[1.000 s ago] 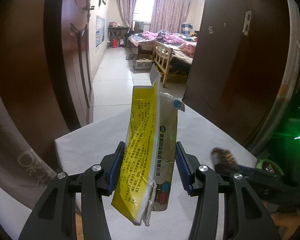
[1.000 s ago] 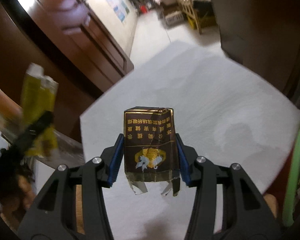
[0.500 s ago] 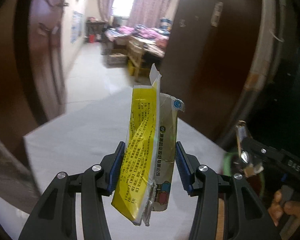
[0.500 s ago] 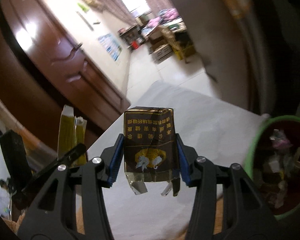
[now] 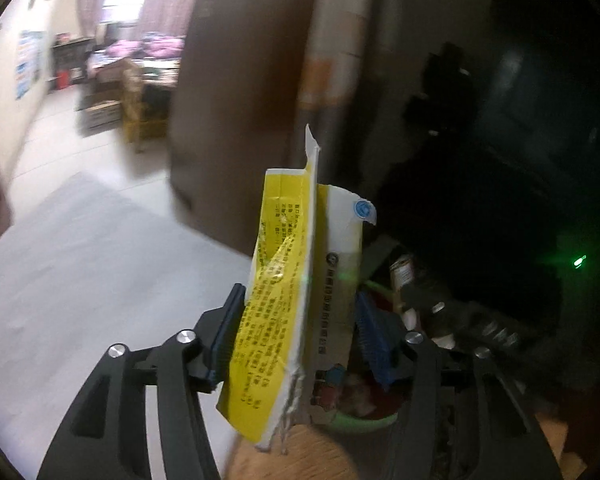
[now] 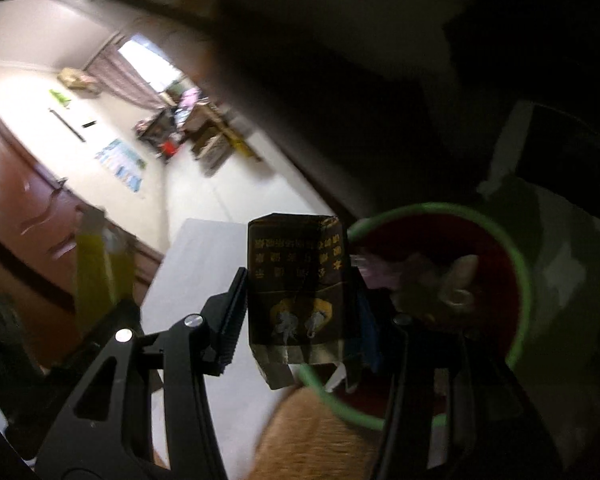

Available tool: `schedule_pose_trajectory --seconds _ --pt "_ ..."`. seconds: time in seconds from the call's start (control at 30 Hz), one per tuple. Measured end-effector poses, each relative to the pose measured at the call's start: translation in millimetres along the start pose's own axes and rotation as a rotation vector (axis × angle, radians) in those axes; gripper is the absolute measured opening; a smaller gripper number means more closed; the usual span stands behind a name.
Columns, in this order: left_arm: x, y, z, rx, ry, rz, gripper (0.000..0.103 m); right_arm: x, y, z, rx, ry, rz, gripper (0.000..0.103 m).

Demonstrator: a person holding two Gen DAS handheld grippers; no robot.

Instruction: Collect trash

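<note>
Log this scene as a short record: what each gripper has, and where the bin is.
left gripper: jaws have just been opening, wrapper between them
wrapper: yellow, torn, upright
right gripper: shut on pack
pack: dark, gold print, crumpled
bin: green rim, trash inside, just beyond and to the right of the pack
table: white top, to the left in both views
</note>
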State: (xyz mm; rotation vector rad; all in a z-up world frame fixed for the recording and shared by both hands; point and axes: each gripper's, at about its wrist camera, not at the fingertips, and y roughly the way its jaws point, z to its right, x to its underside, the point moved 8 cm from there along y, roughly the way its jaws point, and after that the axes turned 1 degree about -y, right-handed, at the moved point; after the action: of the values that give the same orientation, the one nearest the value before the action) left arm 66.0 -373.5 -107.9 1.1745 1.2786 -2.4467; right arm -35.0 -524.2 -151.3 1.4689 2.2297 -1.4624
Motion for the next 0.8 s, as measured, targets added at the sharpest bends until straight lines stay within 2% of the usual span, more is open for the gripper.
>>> schedule_pose_trajectory --seconds 0.07,0.1,0.23,0.37,0.47,0.53,0.63,0.73,0.8 --pt "-1.4 9.2 10.2 0.022 0.004 -0.011 0.083 -1.1 -1.0 13.7 0.064 0.012 0.010 0.071" --pt "-2.9 8.3 10.9 0.016 0.000 -0.003 0.083 -2.1 -1.5 19.5 0.102 0.015 0.018 0.089" --pt "-9.0 -11.8 -6.6 -0.035 0.001 0.071 0.086 -3.6 -3.8 21.3 0.163 -0.002 0.042 0.091" --pt "-15.7 -44.1 -42.3 -0.123 0.008 0.111 0.088 0.8 -1.3 -9.0 0.127 -0.079 0.052 0.091" --pt "-17.0 -77.4 -75.3 -0.211 -0.031 0.160 0.088 8.2 10.7 -54.7 0.056 -0.167 0.043 0.093" --pt "-22.0 -100.6 -94.3 -0.261 -0.039 0.212 0.094 18.8 21.9 -91.1 -0.006 -0.236 0.024 0.095" --pt "-26.8 -135.8 -122.6 -0.380 -0.024 0.281 0.095 28.8 34.4 -139.8 -0.075 -0.315 0.011 0.098" --pt "-33.9 -167.7 -146.6 -0.498 -0.028 0.327 0.095 47.3 30.5 -191.8 -0.139 -0.424 0.053 0.098" --pt "-40.1 -189.5 -160.4 -0.573 -0.032 0.365 0.095 53.7 29.0 -215.0 -0.146 -0.490 0.091 0.098"
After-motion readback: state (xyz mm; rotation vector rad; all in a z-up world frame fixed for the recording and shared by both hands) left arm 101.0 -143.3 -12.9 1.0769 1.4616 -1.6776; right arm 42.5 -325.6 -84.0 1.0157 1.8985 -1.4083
